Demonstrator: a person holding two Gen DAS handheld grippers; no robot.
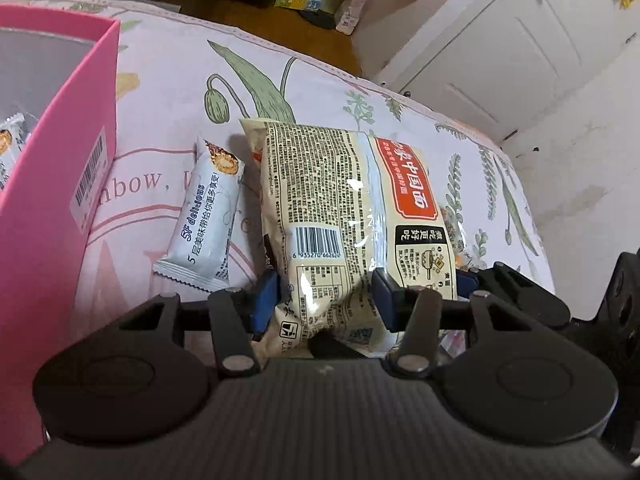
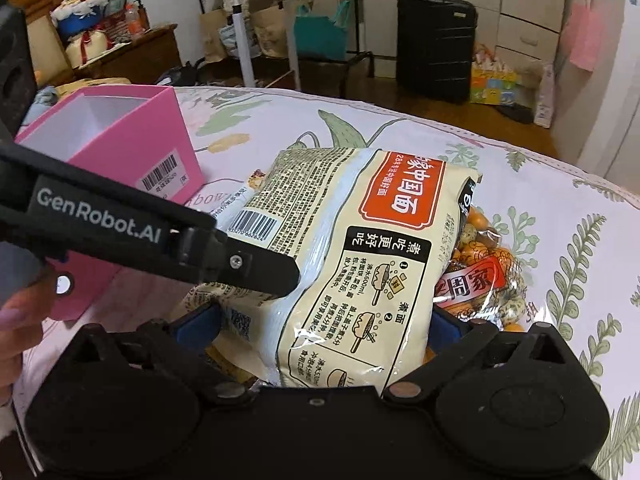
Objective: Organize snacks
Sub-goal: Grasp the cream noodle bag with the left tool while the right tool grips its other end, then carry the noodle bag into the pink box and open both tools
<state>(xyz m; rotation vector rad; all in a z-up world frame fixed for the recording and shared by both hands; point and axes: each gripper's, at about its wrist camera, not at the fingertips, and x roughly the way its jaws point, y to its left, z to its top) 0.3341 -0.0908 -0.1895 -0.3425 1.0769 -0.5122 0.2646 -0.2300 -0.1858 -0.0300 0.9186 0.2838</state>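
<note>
The cream noodle packet [image 1: 344, 216] lies back side up on the floral bed cover [image 1: 320, 84], near the middle of the bed. The left hand-held gripper [image 1: 326, 300] has its blue pads [image 1: 266, 296] pressed against the packet's near end from both sides, the wrapper puckered between them. The right hand-held gripper [image 2: 320, 328] is spread wide, its blue pads [image 2: 198, 326] flanking the same packet's near end; whether they touch it cannot be told. Just beside the packet, toward the bed's left edge, rests a small white wafer packet [image 1: 208, 212]. Farther left stands an open pink box [image 1: 60, 168], with another small packet showing inside. A netted bag of orange snacks [image 2: 488, 276] peeks from under the noodle packet on its right.
</note>
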